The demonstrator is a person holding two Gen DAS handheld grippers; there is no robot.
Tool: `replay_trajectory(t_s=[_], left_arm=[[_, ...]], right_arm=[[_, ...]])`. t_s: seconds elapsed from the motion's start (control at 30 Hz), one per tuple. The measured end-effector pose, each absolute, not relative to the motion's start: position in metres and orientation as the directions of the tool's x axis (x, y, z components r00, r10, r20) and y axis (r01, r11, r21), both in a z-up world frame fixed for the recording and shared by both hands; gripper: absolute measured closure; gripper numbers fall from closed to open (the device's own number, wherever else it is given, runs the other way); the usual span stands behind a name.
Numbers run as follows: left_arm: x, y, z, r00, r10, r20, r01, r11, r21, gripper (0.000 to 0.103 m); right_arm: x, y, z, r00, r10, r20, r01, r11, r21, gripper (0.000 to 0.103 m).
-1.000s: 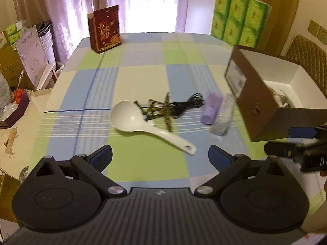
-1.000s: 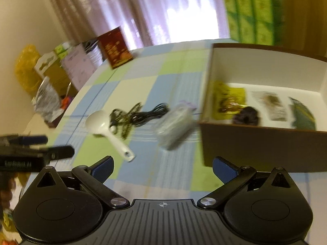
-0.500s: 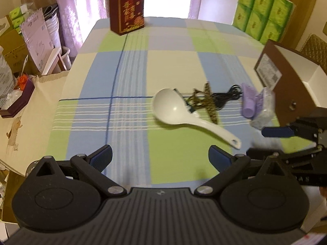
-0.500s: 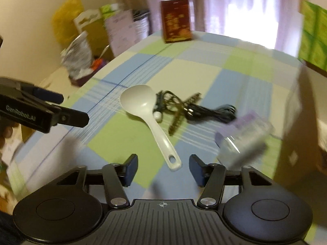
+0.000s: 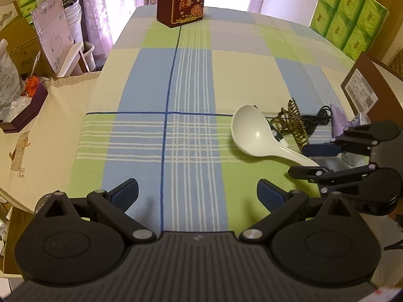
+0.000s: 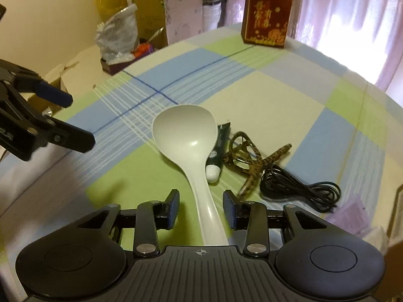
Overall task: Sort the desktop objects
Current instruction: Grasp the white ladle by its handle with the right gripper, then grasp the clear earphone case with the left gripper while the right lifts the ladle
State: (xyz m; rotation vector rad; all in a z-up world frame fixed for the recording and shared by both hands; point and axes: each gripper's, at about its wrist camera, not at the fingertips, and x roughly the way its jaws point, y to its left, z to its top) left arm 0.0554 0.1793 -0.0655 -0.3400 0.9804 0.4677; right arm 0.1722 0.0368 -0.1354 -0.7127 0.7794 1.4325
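The white spoon (image 6: 187, 146) is lying flat on the checked cloth (image 6: 277, 100), bowl up, its bowl pointing away from the right gripper (image 6: 201, 210) and its handle running back between that gripper's two fingers; the right jaws are standing open with a gap on each side of the handle, neither pad (image 6: 173, 209) touching it; in the left view the spoon (image 5: 254, 136) is sitting to the right of centre, its handle tip reaching the right gripper (image 5: 306, 159), whose blue-padded finger is lying above the tip and whose black finger below it; a dark green tube (image 6: 217, 153) with a white cap is lying just beside the spoon's neck, touching or nearly touching it; a patterned brown cord (image 6: 252, 161) is tangling just right of the tube, and a black cable (image 6: 297, 188) is coiling beyond that; a lilac packet (image 5: 338, 120) is lying near the cable, beside a brown box (image 5: 365, 85) at the cloth's right edge; the left gripper (image 5: 197, 192) is hovering over bare cloth well left of the spoon, jaws spread wide and holding nothing; a red carton (image 5: 180, 0) is standing upright at the far end of the table; green packs (image 5: 347, 15) are stacking up at the far right.
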Motion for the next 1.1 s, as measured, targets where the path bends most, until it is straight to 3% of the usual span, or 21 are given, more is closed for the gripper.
replay_trajectory(t_s=[0.17, 0.7, 1.1], left_arm=[[0.057, 0.182, -0.07, 0.46, 0.217, -0.861, -0.53, 0.845, -0.07, 0.004], [0.082, 0.142, -0.071, 0.507, 0.135, -0.851, -0.404, 0.91, -0.096, 0.006], [0.163, 0.042, -0.072, 0.637, -0.097, -0.765, 0.017, 0.994, -0.111, 0.016]], right_arm=[[0.169, 0.036, -0.139, -0.039, 0.571, -0.82, -0.999, 0.008, 0.053, 0.088], [0.156, -0.087, -0.132, 0.057, 0.531, -0.846, -0.991, 0.133, 0.017, 0.088], [0.18, -0.189, -0.123, 0.201, 0.487, -0.85, -0.926, 0.378, -0.003, 0.088]])
